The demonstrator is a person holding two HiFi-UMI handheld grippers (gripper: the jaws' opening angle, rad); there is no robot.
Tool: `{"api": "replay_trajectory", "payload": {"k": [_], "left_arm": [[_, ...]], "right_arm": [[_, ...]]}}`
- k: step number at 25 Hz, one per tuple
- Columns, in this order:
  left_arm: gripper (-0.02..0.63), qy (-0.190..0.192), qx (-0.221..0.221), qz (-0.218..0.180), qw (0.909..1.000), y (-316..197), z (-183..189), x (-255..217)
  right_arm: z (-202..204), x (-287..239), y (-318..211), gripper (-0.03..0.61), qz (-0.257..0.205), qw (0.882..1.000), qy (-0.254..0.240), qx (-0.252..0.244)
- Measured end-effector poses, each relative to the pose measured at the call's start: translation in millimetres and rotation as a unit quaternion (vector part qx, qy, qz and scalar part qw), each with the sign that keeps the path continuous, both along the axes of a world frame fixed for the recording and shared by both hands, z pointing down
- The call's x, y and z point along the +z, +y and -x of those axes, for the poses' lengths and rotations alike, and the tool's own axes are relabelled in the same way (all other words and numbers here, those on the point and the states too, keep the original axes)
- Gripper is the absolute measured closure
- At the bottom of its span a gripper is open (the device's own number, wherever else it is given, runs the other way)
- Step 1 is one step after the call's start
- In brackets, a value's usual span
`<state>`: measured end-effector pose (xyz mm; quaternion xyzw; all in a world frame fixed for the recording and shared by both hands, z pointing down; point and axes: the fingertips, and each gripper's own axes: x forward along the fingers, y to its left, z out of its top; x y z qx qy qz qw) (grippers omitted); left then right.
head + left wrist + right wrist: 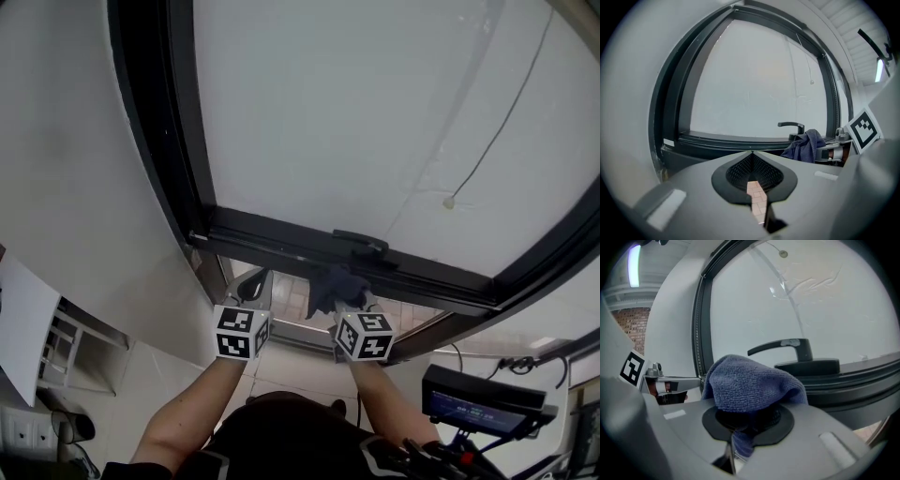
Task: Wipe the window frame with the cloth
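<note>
Pale frosted glass (375, 112) is filling the background of the scene we are inspecting. Our right gripper (749, 420) is clamping its jaws on the blue cloth (750, 385), which is bunching over the jaw tips close under the dark window frame (862, 380) and its lever handle (787, 347); we cannot tell whether cloth and frame are touching. Our left gripper (752, 173) is pressing its jaws together on nothing, hovering just beside the right one, near the frame's lower rail.
</note>
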<state>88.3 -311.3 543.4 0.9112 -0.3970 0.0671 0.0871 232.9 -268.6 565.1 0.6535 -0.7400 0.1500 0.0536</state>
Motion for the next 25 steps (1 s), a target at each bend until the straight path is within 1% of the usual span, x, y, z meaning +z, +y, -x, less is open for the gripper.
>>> {"api": "replay_trajectory", "payload": {"k": [9,15,20,25], "left_arm": [[0.620,0.001,-0.036,0.000,0.9994,-15,63,4],[0.620,-0.001,-0.060,0.004,0.9982,-23,106,11],[0.620,0.003,-0.084,0.001,0.9965,-32,134,13],[0.620,0.005,-0.097,-0.001,0.9953,-36,154,14]], "right_arm": [[59,-1,-32,0.528,-0.005,0.999,0.002,-0.037],[95,1,-53,0.528,-0.003,0.999,0.000,-0.054],[122,2,-67,0.528,-0.002,0.997,0.003,-0.074],[146,3,-81,0.528,0.000,0.996,0.004,-0.091]]}}
